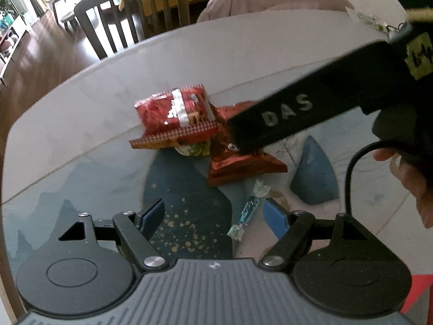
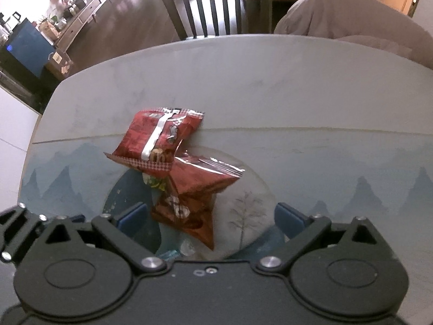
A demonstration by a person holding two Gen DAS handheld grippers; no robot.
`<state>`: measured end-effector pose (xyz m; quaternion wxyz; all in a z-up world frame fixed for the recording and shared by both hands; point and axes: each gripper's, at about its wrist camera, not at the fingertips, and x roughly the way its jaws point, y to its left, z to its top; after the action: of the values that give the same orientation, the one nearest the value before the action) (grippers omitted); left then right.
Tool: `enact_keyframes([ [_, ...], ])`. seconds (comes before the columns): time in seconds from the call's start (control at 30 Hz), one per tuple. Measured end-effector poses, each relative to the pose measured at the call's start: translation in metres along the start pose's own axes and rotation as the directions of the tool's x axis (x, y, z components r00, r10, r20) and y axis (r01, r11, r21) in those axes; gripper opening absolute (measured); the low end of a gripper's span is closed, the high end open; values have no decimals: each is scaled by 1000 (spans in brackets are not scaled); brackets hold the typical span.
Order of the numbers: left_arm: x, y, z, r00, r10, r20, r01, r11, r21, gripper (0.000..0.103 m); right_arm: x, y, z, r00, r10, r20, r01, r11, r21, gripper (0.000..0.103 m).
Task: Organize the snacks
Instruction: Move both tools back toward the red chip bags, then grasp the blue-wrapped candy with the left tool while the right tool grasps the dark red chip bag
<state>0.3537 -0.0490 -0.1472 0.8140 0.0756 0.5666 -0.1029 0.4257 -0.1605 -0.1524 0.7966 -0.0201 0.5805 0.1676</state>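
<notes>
Red foil snack packets [image 2: 162,140], heaped mid-table [image 2: 297,81], near a wrapped candy [image 1: 247,211]. Light, crinkly, slippery; best pinched at a crimped end seam. Left gripper [image 1: 213,216] and right gripper [image 2: 208,216]: both spread wide, holding nothing.

snack packets [image 2: 173,168] heaped centrally (table [image 2: 324,103] bare around)

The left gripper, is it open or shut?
Open. The left gripper has its blue pads standing wide apart over the table, with nothing pinched; the candy lies loose between them.
</notes>
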Motion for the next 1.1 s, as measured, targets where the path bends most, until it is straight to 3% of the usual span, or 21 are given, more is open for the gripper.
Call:
enact_keyframes([
  [0.27, 32, -8, -4, 999, -11, -47, 12, 1000, 11, 72, 32, 4, 2, 999, 0, -46, 0, 1000, -9, 99],
  [0.37, 37, -10, -5, 998, -13, -57, 14, 1000, 13, 60, 39, 5, 2, 999, -11, -53, 11, 1000, -15, 98],
  [0.6, 45, -17, -10, 998, -9, -68, 11, 1000, 29, 47, 44, 6, 0, 998, 3, -65, -5, 1000, -16, 92],
  [0.7, 43, -16, -13, 998, -11, -59, 13, 999, 33, 42, 44, 5, 1, 998, 12, -69, -13, 1000, -21, 85],
  [0.77, 41, -16, -15, 999, -10, -52, 12, 999, 33, 32, 44, 5, 0, 998, 14, -67, -16, 1000, -23, 83],
  [0.97, 37, -20, -18, 999, -7, -46, 9, 999, 35, 18, 44, 5, -1, 998, 27, -59, -28, 999, -15, 70],
  [1.03, 36, -20, -19, 999, -5, -51, 6, 1000, 27, 14, 43, 4, -2, 998, 41, -56, -42, 999, -10, 57],
  [1.1, 35, -20, -19, 999, -4, -53, 5, 1000, 19, 13, 41, 3, -3, 997, 52, -52, -52, 999, -6, 50],
])
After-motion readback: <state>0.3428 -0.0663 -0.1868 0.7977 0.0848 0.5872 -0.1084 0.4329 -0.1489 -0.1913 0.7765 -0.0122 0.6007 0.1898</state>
